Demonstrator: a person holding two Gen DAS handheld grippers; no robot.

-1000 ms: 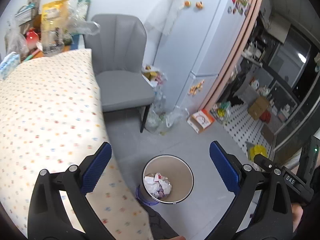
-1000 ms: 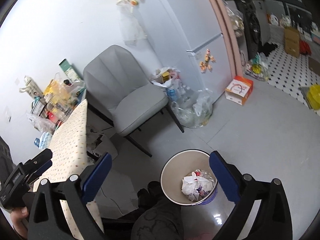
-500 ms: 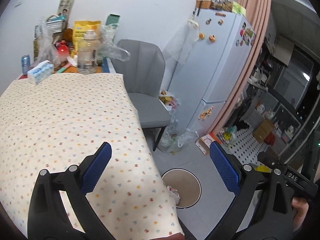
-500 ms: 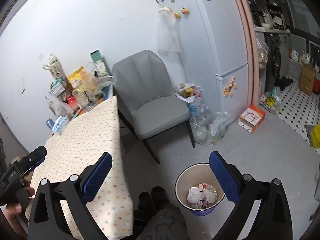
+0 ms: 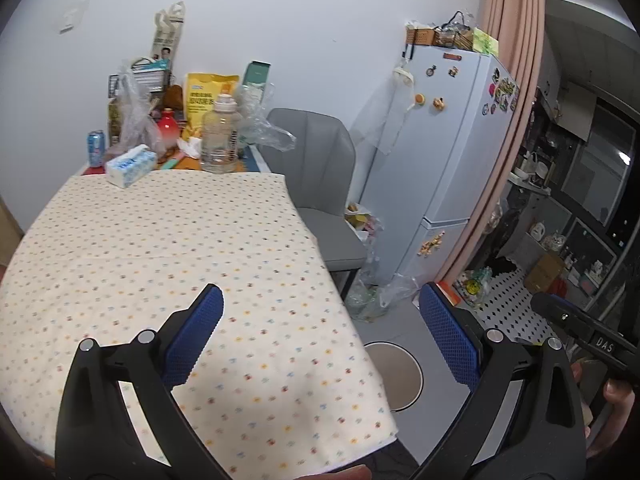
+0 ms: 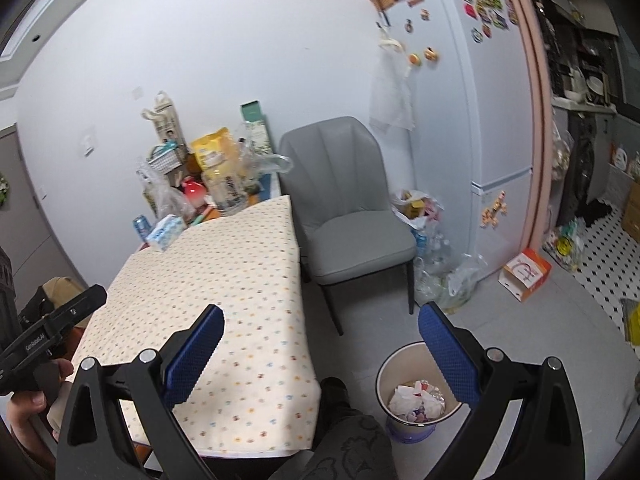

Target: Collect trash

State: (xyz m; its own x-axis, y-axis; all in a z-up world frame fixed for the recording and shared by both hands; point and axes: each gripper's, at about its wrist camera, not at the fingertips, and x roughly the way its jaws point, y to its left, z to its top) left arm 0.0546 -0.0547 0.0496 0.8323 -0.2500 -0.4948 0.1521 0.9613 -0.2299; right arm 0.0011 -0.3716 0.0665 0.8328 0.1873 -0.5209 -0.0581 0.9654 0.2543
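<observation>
A round beige trash bin with crumpled paper and wrappers inside stands on the grey floor beside the table; in the left wrist view only its rim shows past the tablecloth edge. My left gripper is open and empty, held above the front right part of the dotted tablecloth. My right gripper is open and empty, held above the table's near corner and the bin. The cloth's middle and front show no loose trash.
At the table's far end stand a tissue pack, a can, a large plastic bottle, snack bags and plastic bags. A grey chair, a white fridge, bags of bottles and a cardboard box stand to the right.
Both grippers have lifted and tilted up from looking down at the bin to facing the table and back wall. Both stayed open and empty.
</observation>
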